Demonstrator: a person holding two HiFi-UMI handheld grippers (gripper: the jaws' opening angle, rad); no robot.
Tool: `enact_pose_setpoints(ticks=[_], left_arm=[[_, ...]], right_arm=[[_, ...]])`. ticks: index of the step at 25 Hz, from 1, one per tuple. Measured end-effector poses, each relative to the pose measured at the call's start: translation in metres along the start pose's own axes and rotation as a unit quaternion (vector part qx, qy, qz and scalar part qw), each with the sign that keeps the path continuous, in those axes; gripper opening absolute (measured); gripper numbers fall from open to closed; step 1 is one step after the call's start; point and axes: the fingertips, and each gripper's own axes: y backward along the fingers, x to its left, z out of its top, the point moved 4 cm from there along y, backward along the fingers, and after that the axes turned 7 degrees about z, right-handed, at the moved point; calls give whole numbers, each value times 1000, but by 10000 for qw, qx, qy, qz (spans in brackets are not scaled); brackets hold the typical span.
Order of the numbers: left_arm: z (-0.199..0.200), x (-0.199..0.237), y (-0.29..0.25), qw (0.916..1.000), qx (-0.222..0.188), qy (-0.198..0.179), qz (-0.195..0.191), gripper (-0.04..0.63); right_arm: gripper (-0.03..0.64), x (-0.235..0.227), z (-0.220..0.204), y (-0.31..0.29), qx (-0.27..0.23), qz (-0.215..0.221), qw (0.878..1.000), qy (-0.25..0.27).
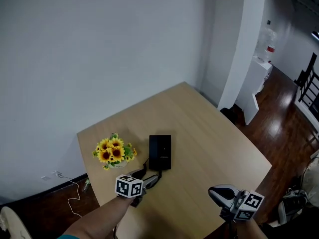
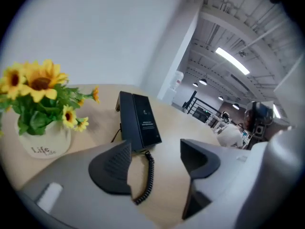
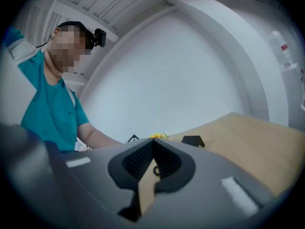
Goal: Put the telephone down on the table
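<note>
Two claws, both empty. The left gripper has its jaws wide apart with nothing gripped; only the coiled cord lies on the wood under the gap. The right gripper, at the near right edge, is closed tip to tip on nothing.

The telephone lies flat on the table, mid-left, just right of the sunflower pot and just beyond the left jaws. The task looks done.

Handling guess: a stiff plastic body, fairly light, with a smooth and probably slick casing. The springy cord could tug on it. Best hold is across the two long sides at mid-length, not by the cord.
</note>
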Motion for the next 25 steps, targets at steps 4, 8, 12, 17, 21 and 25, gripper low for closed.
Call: enact_pose_setpoints(ticks=[4, 8, 12, 17, 21, 25], left_arm=[[-8, -28, 76, 9966, -792, 141, 161, 190], [-22, -54, 163, 9854, -1619, 337, 412, 72], [-37, -75, 242, 9720, -2250, 455, 503, 5], [-41, -96, 335, 9611, -2721, 275, 387, 5], [-62, -117, 384, 9622, -2706, 258, -133, 5], [-92, -136, 429, 9694, -2419, -32, -424, 5]], right_arm=[[2, 18, 6, 8, -123, 294, 9995, 52], [2, 38, 10, 8, -15, 652, 9977, 167], [2, 69, 12, 1, 166, 948, 9950, 258], [2, 143, 5, -3, 240, 1050, 9938, 292], [2, 209, -7, 0, 238, 874, 9954, 303], [2, 280, -22, 13, 92, 649, 9975, 278]])
